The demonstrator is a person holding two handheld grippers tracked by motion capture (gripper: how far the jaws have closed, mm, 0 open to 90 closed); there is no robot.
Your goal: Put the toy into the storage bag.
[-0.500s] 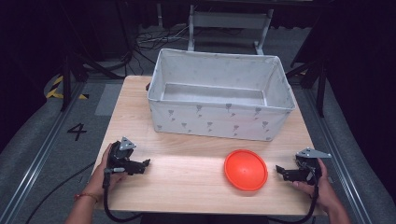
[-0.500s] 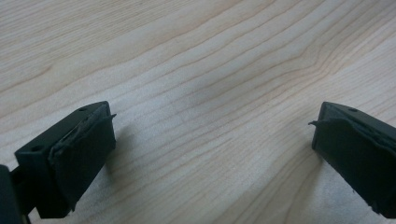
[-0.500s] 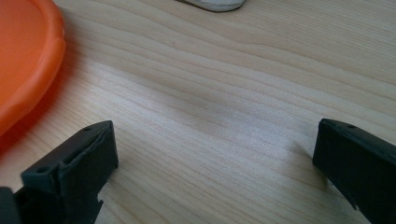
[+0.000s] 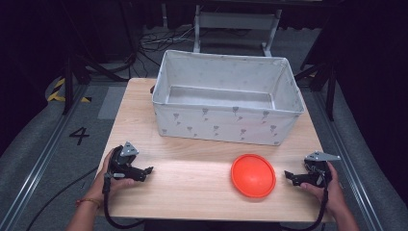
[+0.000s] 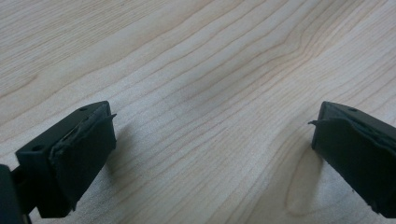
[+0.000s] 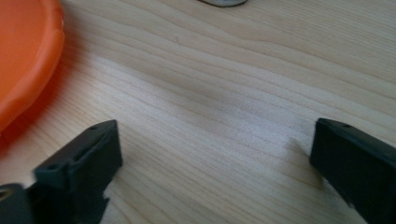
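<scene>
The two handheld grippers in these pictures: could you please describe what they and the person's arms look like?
Both the left gripper and the right gripper are black, each with two blocky black jaws, a grey three-cornered plate on top and a black cable trailing toward the person. The forearms are bare, without sleeves; a thin orange band circles the left wrist.

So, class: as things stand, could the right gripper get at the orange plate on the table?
Probably yes. The right gripper sits open beside the orange plate, jaws pointing toward it, with bare table between them. Its own view shows the plate's rim close by.
</scene>
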